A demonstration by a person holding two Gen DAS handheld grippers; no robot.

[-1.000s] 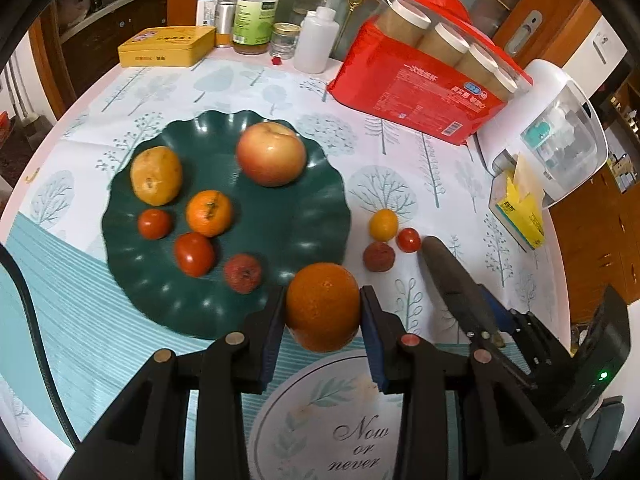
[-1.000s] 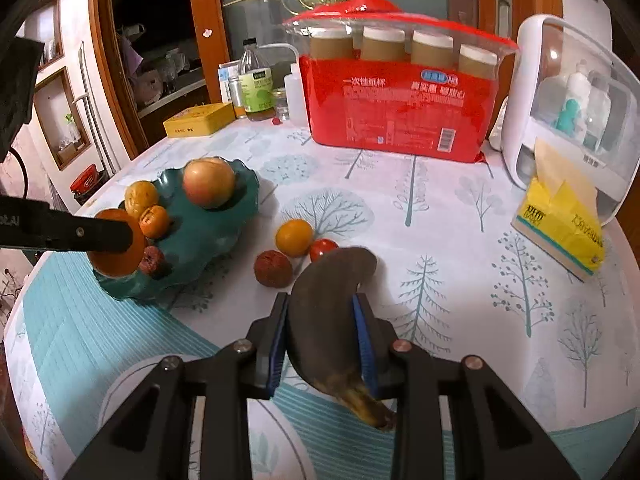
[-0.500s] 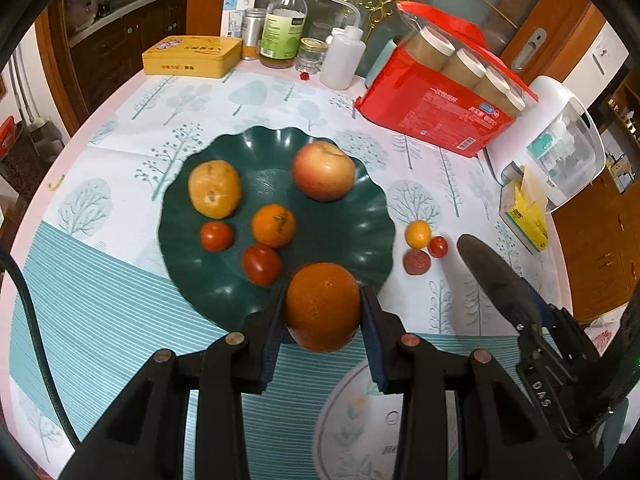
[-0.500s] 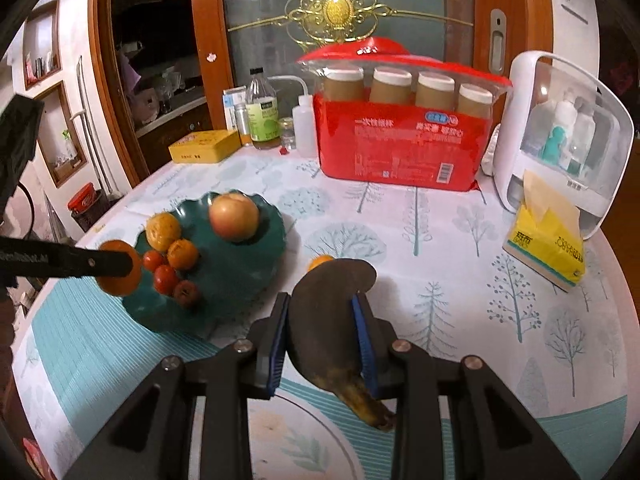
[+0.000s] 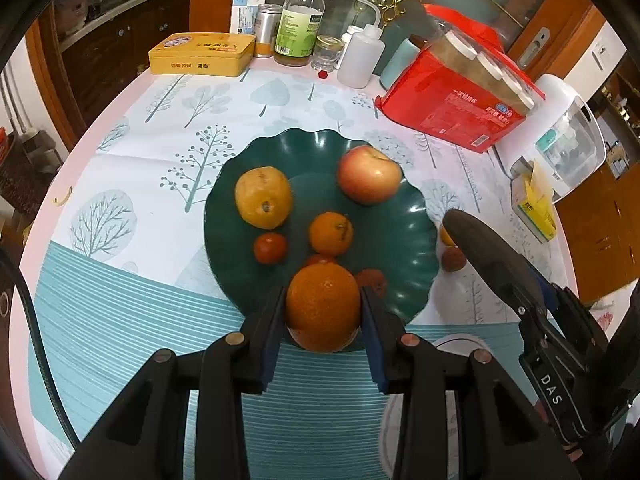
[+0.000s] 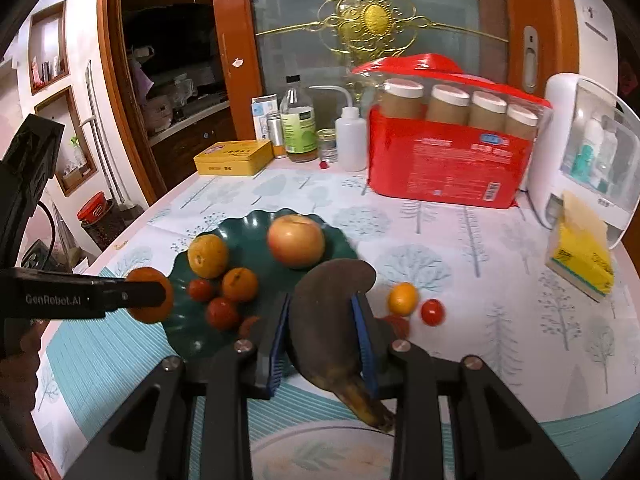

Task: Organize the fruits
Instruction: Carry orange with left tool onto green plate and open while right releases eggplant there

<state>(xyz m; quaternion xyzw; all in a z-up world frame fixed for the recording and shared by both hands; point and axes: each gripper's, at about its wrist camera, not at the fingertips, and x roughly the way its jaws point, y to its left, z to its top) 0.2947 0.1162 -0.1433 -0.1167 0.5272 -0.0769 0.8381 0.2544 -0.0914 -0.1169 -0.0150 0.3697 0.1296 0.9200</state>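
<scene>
Left gripper (image 5: 323,312) clamps an orange (image 5: 322,306) over the plate's (image 5: 404,236) near rim; right gripper (image 6: 322,334) clamps a dark banana (image 6: 326,320) beside it.

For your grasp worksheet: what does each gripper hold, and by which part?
The left gripper holds a large orange across its middle. The right gripper holds a dark overripe banana around its mid-body, stem end toward the camera.

Glossy green plate (image 5: 404,216); dimpled orange (image 5: 323,306); printed cloth tablecloth (image 5: 168,128).
</scene>
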